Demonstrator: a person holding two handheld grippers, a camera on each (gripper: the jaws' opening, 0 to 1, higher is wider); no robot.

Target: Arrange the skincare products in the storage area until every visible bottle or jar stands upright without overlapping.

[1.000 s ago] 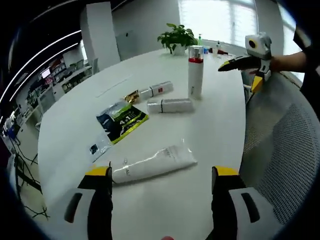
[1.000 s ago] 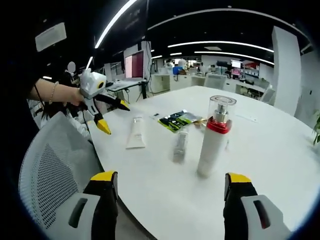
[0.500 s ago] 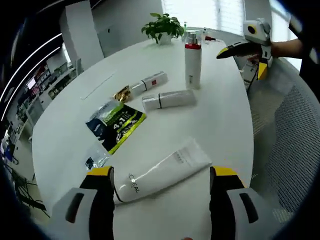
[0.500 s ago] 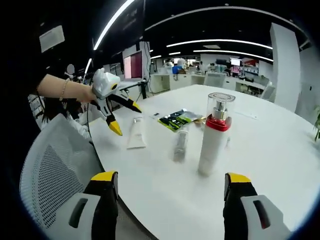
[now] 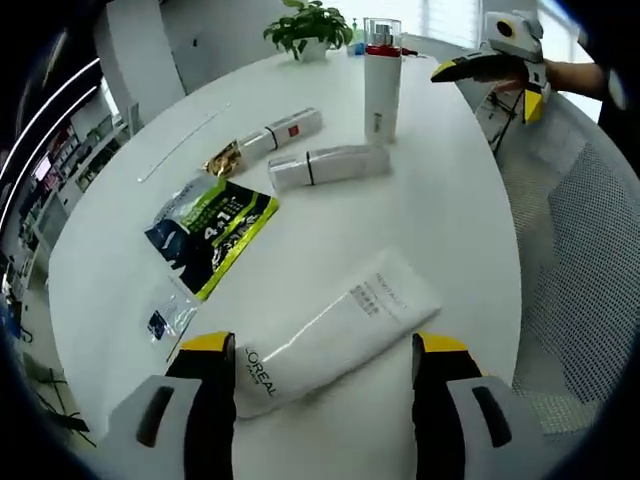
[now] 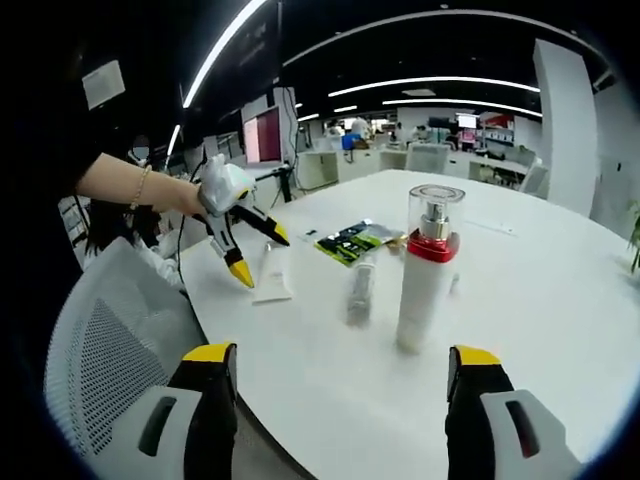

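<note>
We note the left hand-held gripper (image 5: 325,350) poised just over the white L'Oréal tube (image 5: 335,328), jaws spread wide and holding nothing. The tube lies flat on the white tabletop (image 5: 450,200), its long axis running diagonally across the gap between the jaws: cap end near the left jaw, crimped end angling up toward the right one. We judge this hand the nearer; a roll of the wrist looks needed to close across the tube's width.

The right hand-held gripper (image 6: 340,365) hangs off the tabletop edge, also wide and empty, facing the pump bottle (image 6: 428,265), which stands upright. Two smaller tubes (image 5: 328,165) lie flat beyond, beside a green sachet (image 5: 210,235).
</note>
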